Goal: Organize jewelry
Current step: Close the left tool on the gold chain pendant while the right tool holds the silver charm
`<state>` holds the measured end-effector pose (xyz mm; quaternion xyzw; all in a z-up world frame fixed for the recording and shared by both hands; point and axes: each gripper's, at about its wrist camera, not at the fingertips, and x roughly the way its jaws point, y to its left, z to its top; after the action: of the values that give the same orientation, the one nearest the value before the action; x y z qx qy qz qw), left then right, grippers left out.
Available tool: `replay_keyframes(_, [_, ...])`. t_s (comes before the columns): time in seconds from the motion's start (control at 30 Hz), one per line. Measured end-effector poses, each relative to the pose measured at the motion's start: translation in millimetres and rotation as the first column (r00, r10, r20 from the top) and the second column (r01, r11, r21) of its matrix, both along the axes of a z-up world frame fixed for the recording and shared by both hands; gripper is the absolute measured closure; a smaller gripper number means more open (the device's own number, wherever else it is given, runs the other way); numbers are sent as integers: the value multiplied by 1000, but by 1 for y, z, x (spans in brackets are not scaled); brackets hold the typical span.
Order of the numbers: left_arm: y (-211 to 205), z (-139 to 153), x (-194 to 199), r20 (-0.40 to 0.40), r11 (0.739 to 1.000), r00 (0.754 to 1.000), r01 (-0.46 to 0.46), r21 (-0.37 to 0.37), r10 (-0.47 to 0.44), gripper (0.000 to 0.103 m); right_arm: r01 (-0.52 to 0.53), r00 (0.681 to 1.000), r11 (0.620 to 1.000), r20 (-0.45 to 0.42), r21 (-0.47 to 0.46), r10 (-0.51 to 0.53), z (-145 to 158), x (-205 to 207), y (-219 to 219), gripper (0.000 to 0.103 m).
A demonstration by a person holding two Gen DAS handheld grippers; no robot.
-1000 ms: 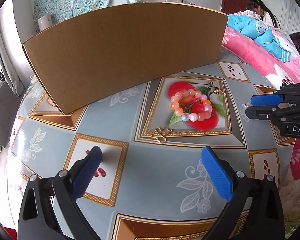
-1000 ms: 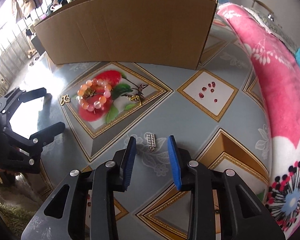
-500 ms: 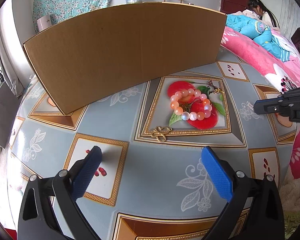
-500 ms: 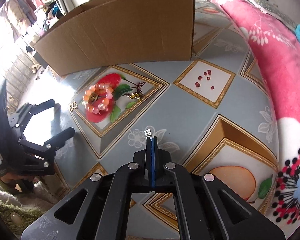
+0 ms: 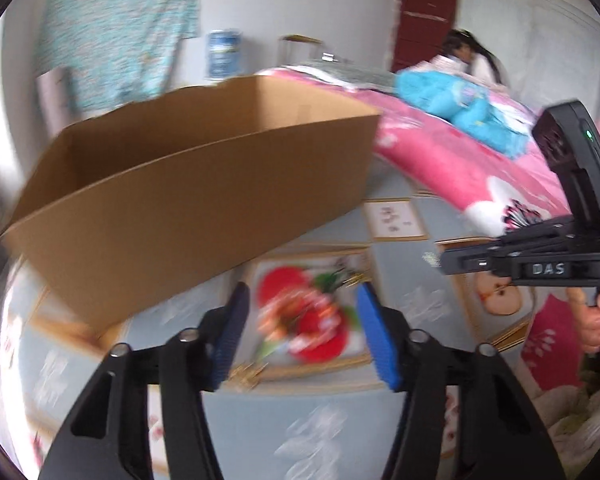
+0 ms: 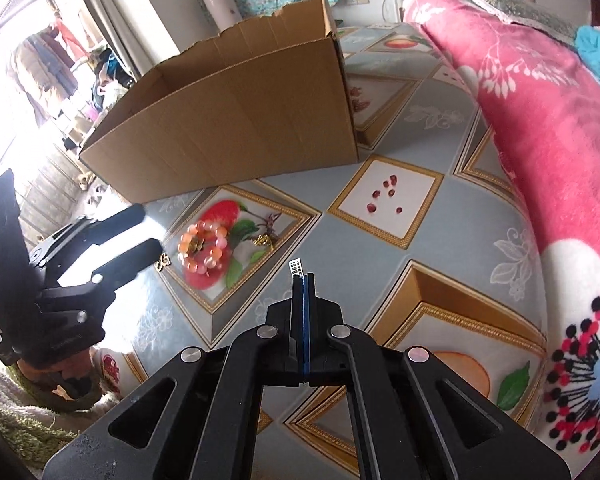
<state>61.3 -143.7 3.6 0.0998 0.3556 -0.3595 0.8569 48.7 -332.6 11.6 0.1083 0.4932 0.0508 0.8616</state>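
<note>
Here the right gripper (image 6: 303,280) is pinching a small silver hair clip (image 6: 296,268) between its blue pads, jaws fully together, the clip's toothed end sticking up past the fingertips and clear of the patterned tablecloth (image 6: 380,276). The left gripper (image 5: 300,332) is showing its jaws about half apart; they have just been closing, and nothing is sitting between the pads. In the left wrist view, which is blurred, the beaded bracelet (image 5: 296,320) is lying on the cloth in line with that gap, on the printed red fruit panel. From the right wrist view the orange and pink bracelet (image 6: 202,249) is resting flat on that same panel, with a gold brooch (image 6: 164,261) just beside it toward the left gripper's fingers (image 6: 128,256), touching neither. A second small gold piece (image 6: 263,240) is lying near the bracelet on its other side. An open cardboard box (image 6: 236,120) is standing on the table behind the jewelry. A pink floral blanket (image 6: 540,120) is lying along the table's edge. A hand (image 5: 596,320) is gripping the right gripper's handle.
</note>
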Motion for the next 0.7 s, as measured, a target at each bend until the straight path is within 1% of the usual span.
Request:
replay_keyframes(0.13, [-37, -9, 8, -14, 993, 995, 99, 58, -98, 68, 14, 1000, 1000, 18, 23, -14, 1, 0, -6, 103])
replay_keyframes(0.23, [-56, -20, 14, -45, 985, 990, 140, 98, -137, 75, 18, 1000, 999, 24, 42, -19, -1, 2, -11, 103])
replay_keyframes(0.3, [-64, -26, 17, -59, 982, 988, 149, 117, -143, 76, 18, 999, 998, 28, 53, -19, -1, 3, -14, 103])
replay_keyframes(0.37, [-71, -31, 21, -74, 978, 987, 154, 143, -144, 79, 17, 999, 998, 30, 66, -19, -3, 5, -18, 103])
replay_keyframes(0.47, [-74, -38, 25, -95, 973, 986, 153, 171, -139, 88, 15, 999, 996, 31, 85, -17, -6, 9, -22, 103])
replay_keyframes(0.5, [-75, -39, 26, -93, 972, 987, 150, 180, -135, 91, 13, 999, 996, 32, 90, -16, -7, 10, -23, 103])
replay_keyframes(0.6, [-76, -39, 27, -85, 971, 987, 150, 187, -136, 94, 12, 999, 995, 35, 96, -15, -8, 12, -24, 103])
replay_keyframes(0.7, [-77, -40, 29, -76, 970, 988, 149, 191, -137, 99, 13, 999, 994, 40, 106, -17, -9, 13, -25, 103])
